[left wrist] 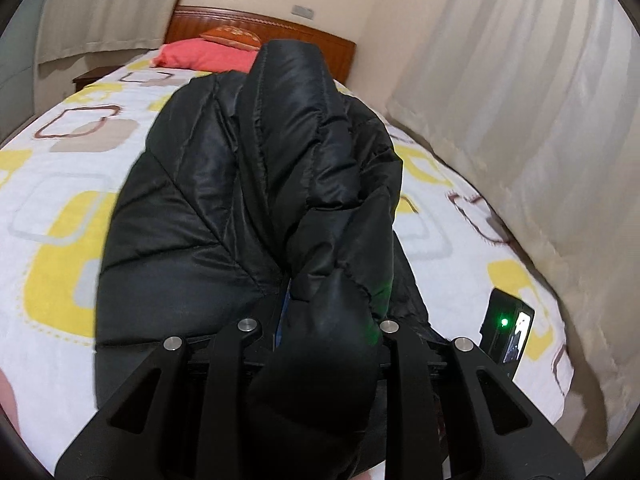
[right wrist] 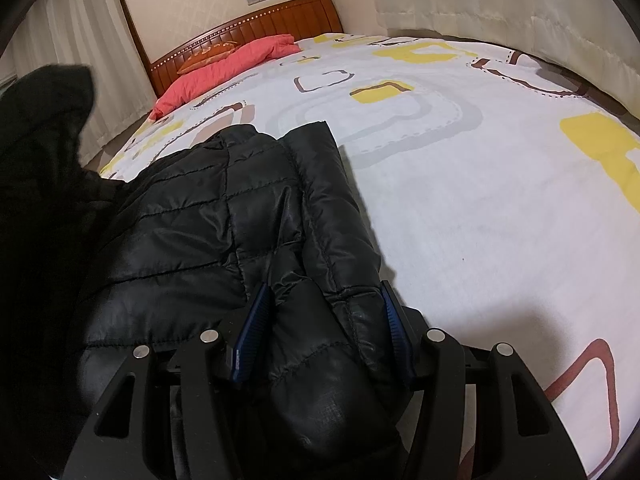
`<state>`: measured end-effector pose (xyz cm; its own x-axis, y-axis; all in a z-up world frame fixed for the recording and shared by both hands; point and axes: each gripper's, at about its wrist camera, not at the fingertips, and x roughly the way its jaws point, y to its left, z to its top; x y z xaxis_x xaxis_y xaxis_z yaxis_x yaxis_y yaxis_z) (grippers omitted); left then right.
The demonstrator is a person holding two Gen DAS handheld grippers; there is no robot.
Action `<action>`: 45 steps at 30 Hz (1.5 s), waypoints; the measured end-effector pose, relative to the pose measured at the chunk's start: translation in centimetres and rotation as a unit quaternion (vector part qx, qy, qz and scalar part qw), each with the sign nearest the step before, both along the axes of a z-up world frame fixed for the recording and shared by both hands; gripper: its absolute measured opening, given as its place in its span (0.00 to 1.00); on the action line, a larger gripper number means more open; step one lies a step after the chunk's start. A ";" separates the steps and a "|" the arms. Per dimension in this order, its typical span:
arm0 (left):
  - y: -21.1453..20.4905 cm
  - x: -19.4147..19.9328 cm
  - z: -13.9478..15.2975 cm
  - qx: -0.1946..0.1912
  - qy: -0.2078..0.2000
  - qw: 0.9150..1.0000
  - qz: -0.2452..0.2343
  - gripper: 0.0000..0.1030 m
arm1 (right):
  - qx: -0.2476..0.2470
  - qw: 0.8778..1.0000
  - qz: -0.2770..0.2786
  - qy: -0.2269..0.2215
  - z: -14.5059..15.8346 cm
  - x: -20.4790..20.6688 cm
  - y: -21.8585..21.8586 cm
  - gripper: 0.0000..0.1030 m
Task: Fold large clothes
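A black quilted puffer jacket (left wrist: 224,208) lies on the bed (left wrist: 60,184). My left gripper (left wrist: 324,312) is shut on a raised fold of the jacket that hides its fingers and stands up in front of the camera. In the right wrist view the jacket (right wrist: 192,232) lies to the left on the bed (right wrist: 460,200). My right gripper (right wrist: 326,304) is shut on a thick fold of the jacket's edge, with its blue pads (right wrist: 256,320) on both sides of the fold.
A red pillow (left wrist: 200,54) and wooden headboard (left wrist: 280,30) are at the far end. Curtains (left wrist: 520,100) hang along the bed's right side. A black device with a green light (left wrist: 506,324) lies on the bed at right. White patterned sheet spreads to the right (right wrist: 500,140).
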<state>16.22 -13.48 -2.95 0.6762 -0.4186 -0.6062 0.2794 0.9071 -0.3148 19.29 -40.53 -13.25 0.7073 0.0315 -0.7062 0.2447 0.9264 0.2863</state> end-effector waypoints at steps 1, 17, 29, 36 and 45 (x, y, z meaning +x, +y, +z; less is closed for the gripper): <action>-0.9 0.1 -0.4 0.008 0.001 1.000 -0.006 0.21 | 0.001 1.000 0.000 0.000 0.0 0.0 0.0 0.53; -6.2 0.9 -4.6 0.075 0.006 0.997 -0.036 0.21 | 0.018 1.000 0.001 -0.006 -0.3 -0.1 -0.6 0.53; -7.4 0.4 -5.4 0.095 -0.008 0.995 -0.042 0.21 | 0.018 1.000 0.001 -0.006 -0.3 -0.1 -0.7 0.52; -7.4 0.2 -5.8 0.105 -0.021 0.993 -0.047 0.21 | 0.017 1.000 0.000 -0.006 -0.3 -0.1 -0.8 0.52; -7.1 0.0 -5.8 0.115 -0.029 0.992 -0.050 0.21 | 0.015 1.000 -0.001 -0.005 -0.2 -0.1 -0.8 0.51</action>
